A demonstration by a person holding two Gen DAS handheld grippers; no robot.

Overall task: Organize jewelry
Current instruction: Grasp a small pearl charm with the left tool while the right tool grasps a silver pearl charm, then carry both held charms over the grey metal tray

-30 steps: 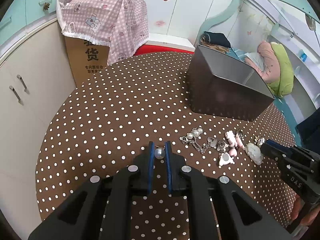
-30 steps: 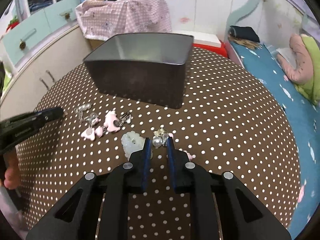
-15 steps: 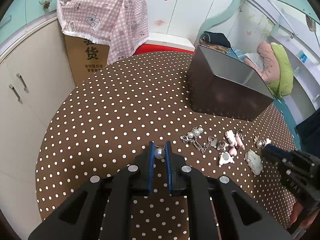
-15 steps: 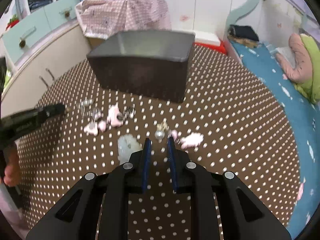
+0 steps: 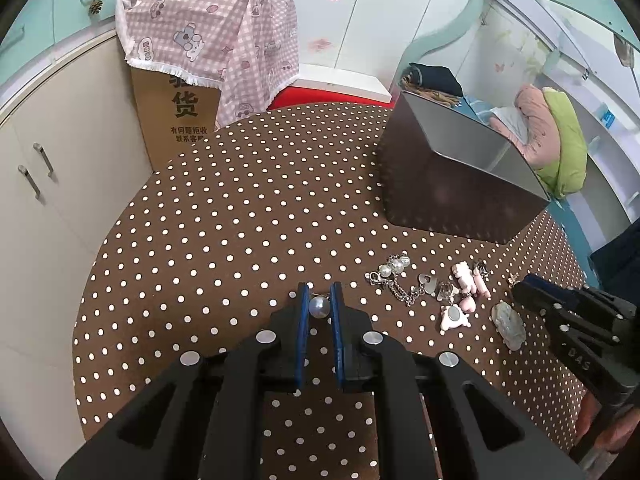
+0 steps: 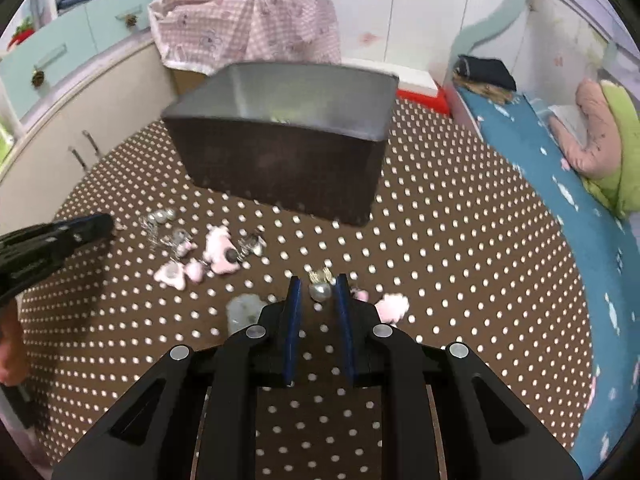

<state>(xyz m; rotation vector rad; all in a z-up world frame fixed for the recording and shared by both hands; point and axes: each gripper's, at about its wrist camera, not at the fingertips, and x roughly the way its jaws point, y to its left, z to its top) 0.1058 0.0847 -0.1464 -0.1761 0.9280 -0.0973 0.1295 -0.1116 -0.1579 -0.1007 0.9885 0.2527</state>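
The left claw (image 5: pixel 319 305) pinches a small round white pearl (image 5: pixel 319 306). The right claw (image 6: pixel 319 291) pinches a white pearl earring (image 6: pixel 319 290) above the brown dotted surface (image 6: pixel 440 248).

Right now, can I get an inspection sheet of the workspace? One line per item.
Surface: round table in a brown polka-dot cloth.
Job's things: open grey metal box; loose jewelry to its near side, including a pearl chain, pink charms and a pale carved pendant.
Clutter: nothing seen on the table.
Grippers: left gripper jaws shut on a pearl bead; right gripper has a pearl earring between its jaws, contact unclear.
Cables: nothing seen.
Surroundings: cardboard carton under pink checked cloth, cream cabinets, bed.
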